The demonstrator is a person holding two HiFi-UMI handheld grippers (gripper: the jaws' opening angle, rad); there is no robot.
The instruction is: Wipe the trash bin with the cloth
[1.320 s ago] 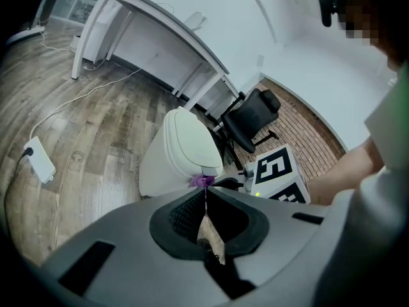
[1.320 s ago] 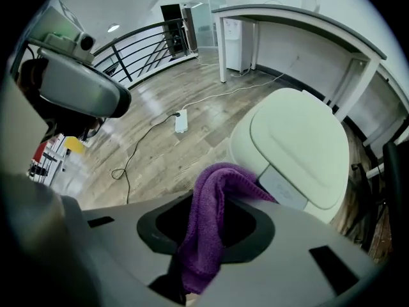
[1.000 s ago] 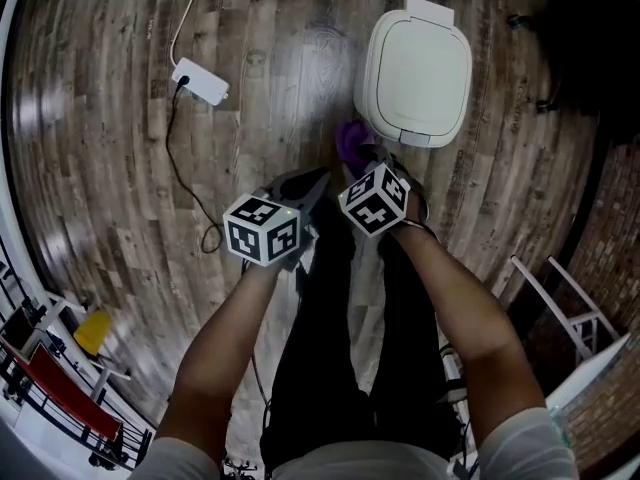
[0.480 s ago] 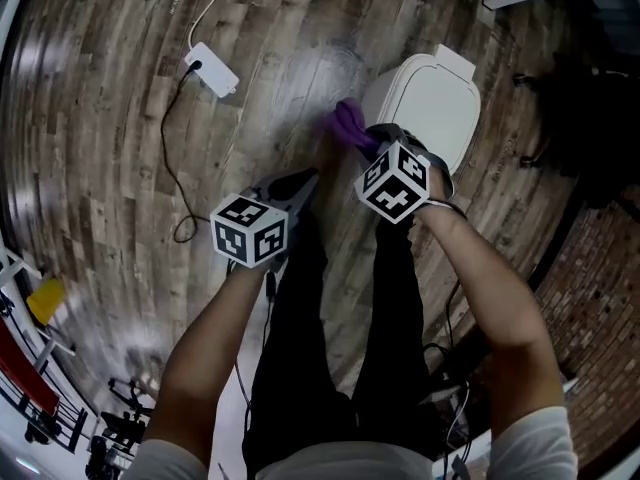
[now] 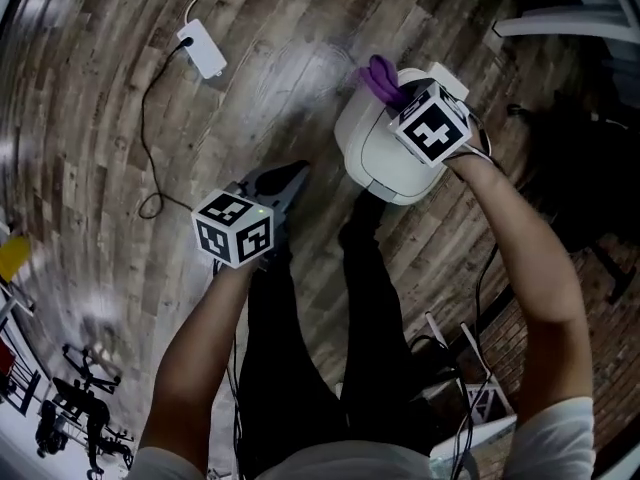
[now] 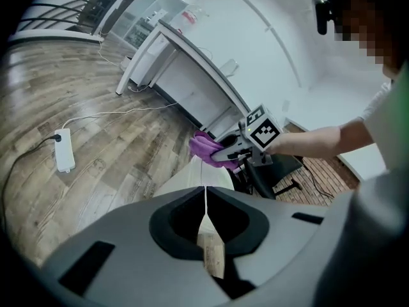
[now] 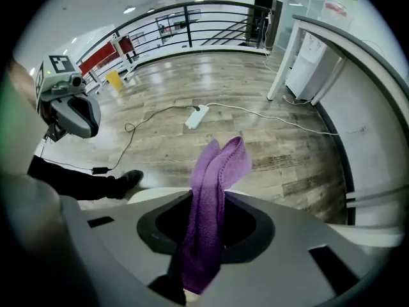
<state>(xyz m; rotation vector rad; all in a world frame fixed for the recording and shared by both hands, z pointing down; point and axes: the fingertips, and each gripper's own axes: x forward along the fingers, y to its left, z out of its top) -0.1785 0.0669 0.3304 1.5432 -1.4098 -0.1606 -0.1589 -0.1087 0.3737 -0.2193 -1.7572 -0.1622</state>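
A floor [image 5: 90, 118] of grey-brown wooden planks fills the head view, and the gripper views show a white-walled hall with railings beyond it. At the upper left of the head view lies a white power strip [image 5: 201, 50] with a dark cable [image 5: 150, 158] trailing down from it. Left of centre sits the left gripper [image 5: 283, 175]. Its own view shows the jaws drawn together to a hairline slit with nothing between them, and it hangs over bare floor, well apart from the bin.

Right of centre, toward the top, stands the trash bin [image 5: 385, 158], a rounded white bin with a flat lid, just beyond the person's dark shoes. Over the far edge of its lid is the purple cloth [image 5: 381, 76], pinched in the right gripper [image 5: 397, 95]. In the right gripper view the jaws are clamped on the bunched lower part of the cloth, and a folded flap stands out past the tips. Whether the cloth touches the lid cannot be told.

The cloth looks soft, light and limp, so it will probably fold under any push. The grip low on the bunch seems right, leaving the loose flap to drag flat on the lid. The bin seems light, smooth plastic and may slide on the planks, so gentle pressure is wise
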